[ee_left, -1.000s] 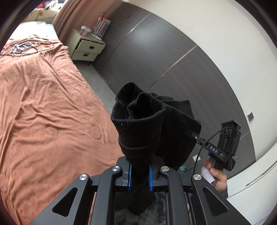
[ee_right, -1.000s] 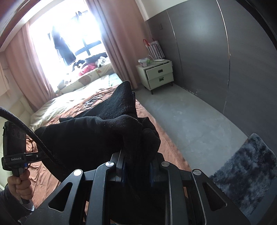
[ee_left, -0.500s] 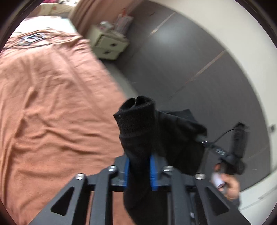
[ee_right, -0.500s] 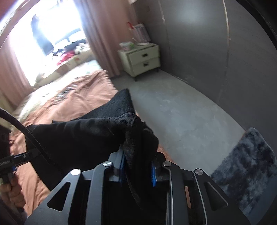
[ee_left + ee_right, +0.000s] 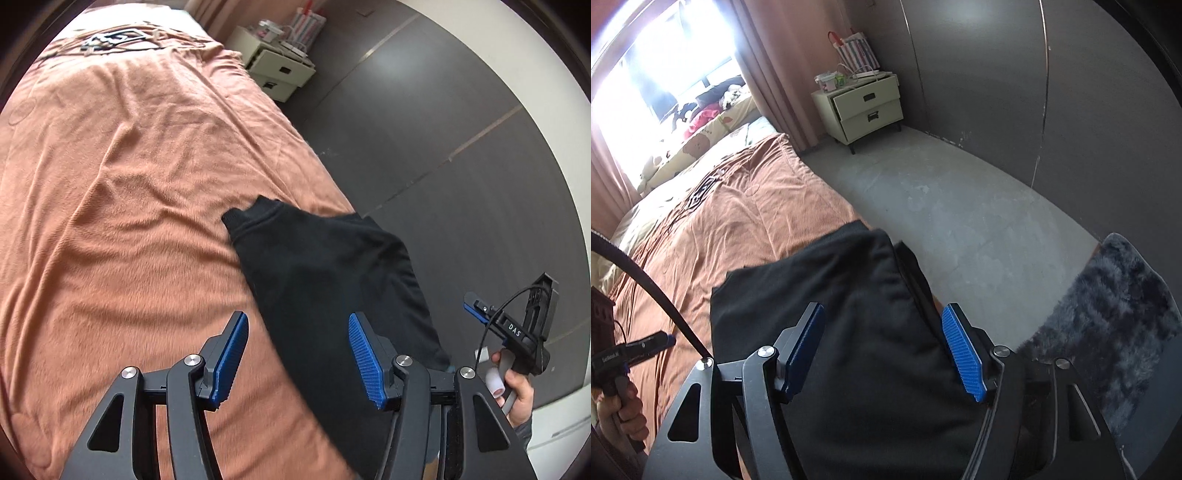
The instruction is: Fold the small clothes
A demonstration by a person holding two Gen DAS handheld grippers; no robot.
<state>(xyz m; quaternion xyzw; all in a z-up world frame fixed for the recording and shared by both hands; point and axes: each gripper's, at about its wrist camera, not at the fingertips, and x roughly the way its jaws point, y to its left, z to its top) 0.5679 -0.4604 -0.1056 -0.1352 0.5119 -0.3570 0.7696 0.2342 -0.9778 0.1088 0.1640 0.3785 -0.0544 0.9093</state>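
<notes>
While both grippers open, black garment (image 5: pixel 325 273) at bed edge (image 5: pixel 306 147), bare blanket (image 5: pixel 110 221) leftward

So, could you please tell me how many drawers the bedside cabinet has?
2. The upper drawer sits directly above the lower drawer on the front of the cream bedside cabinet, which stands past the bed's far corner by the dark wall. None appear hidden.

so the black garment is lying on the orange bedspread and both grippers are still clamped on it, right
Not quite. The black garment does lie on the orange bedspread, but the left gripper and the right gripper are opening, pads clear of it, as both wrist views show.
</notes>
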